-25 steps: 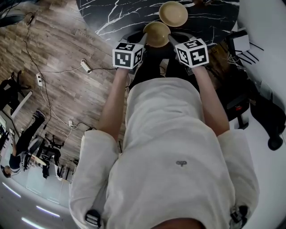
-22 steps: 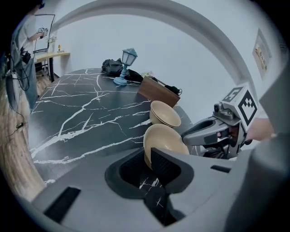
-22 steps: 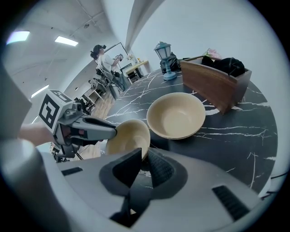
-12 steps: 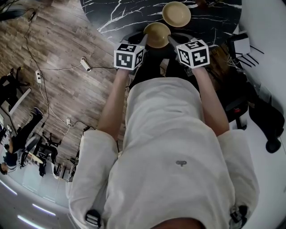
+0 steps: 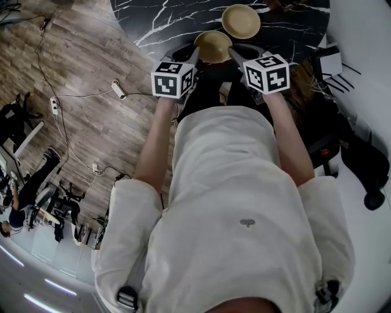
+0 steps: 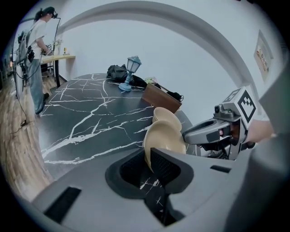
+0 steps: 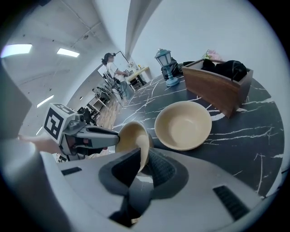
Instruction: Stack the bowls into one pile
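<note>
When read from the head view, shows a black marble table carrying two tan bowls. Locates the near bowl at the table's near edge and the far bowl further in toward the right edge, just beside it. Finds the left gripper on the near bowl's left rim and the right gripper on its right rim.

Left gripper view: confirms both jaws clenched on the rim of the near bowl, with the far bowl directly behind and the right gripper at the opposite rim. Further back on the table: a wooden box and a blue lantern.

Right gripper view: confirms jaws grasping the rim of the near bowl, having just opened a little with the rim between the pads. Places the far bowl upright just beyond, short of the wooden box, and the left gripper at the opposite rim.
</note>
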`<move>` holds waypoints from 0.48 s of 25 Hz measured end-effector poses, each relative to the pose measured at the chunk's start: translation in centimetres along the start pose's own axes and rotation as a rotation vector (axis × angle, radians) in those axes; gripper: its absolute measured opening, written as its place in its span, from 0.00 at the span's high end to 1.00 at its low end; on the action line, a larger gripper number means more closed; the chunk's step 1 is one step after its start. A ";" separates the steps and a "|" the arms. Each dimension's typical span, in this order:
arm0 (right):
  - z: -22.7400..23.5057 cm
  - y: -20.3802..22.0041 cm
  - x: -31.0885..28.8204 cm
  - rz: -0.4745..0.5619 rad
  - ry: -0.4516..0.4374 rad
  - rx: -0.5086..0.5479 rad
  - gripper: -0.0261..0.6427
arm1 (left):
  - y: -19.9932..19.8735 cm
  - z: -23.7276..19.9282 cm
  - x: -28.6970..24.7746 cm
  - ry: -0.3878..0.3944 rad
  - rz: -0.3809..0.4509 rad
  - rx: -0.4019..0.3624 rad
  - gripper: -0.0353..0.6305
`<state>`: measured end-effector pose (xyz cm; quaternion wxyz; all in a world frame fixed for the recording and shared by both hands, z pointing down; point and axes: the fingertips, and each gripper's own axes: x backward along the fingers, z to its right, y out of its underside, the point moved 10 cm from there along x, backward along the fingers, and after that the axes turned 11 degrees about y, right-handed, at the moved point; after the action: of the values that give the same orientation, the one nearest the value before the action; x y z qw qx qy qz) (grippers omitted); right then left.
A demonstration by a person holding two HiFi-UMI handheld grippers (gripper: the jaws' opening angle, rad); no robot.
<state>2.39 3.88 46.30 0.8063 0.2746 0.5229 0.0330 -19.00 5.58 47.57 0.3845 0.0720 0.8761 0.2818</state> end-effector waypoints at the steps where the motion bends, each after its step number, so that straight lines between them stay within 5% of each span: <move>1: 0.0 -0.2 0.1 0.007 -0.002 0.000 0.87 | -0.3 0.0 0.1 -0.001 0.007 0.001 0.88; 12: 0.1 -2.6 1.9 0.073 -0.015 -0.007 0.87 | -3.3 0.8 1.2 -0.002 0.079 -0.015 0.88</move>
<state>2.74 2.32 43.55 0.8093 0.2910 0.5064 0.0623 -19.01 3.64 44.56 0.3744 0.1040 0.8701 0.3032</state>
